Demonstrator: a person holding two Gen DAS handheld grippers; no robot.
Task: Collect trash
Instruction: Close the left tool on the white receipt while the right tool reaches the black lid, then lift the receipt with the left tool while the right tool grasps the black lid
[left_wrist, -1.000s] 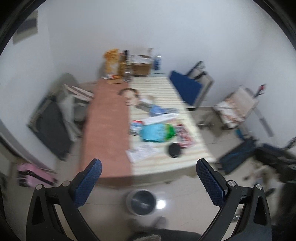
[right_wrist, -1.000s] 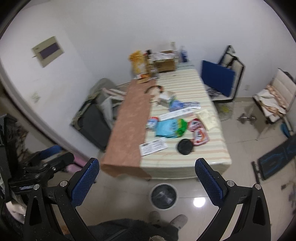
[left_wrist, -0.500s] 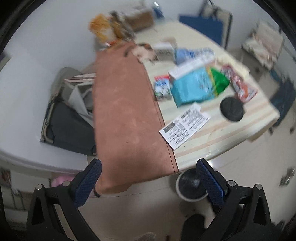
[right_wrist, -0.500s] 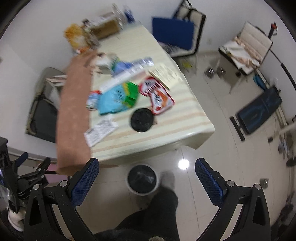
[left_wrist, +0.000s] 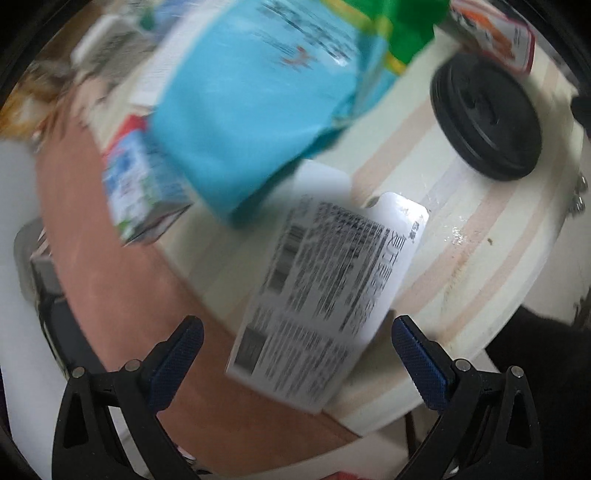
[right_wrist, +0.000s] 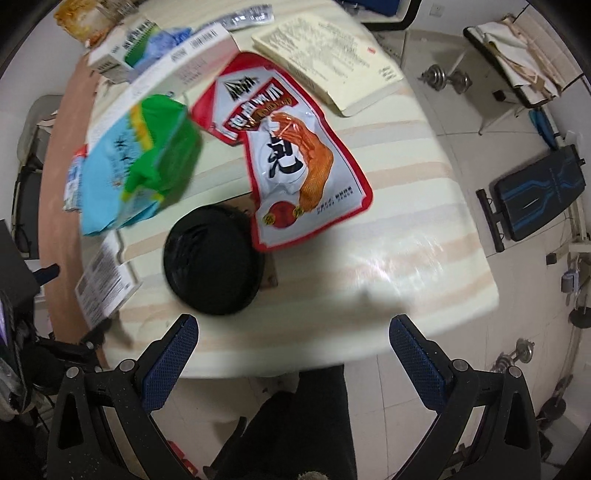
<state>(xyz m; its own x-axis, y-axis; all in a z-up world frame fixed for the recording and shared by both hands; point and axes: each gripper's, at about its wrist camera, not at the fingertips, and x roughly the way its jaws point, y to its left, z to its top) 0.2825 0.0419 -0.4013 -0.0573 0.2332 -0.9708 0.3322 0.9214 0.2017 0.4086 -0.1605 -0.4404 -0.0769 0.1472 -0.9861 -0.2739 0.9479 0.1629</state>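
Claws both spread empty, left claw (left_wrist: 295, 354) now close over printed wrapper (left_wrist: 325, 295), right claw (right_wrist: 293, 350) nearer black lid (right_wrist: 214, 258).

Worktop (right_wrist: 406, 236): cream, striped, brown strip along one side.
On it: black lid (right_wrist: 213, 260), red snack pouch (right_wrist: 295, 155), blue-green bag (right_wrist: 140, 166), printed white packet (left_wrist: 325, 295), open booklet (right_wrist: 328, 55).

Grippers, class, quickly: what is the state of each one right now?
Left gripper: open, holding nothing, above the printed white packet.
Right gripper: open, holding nothing.
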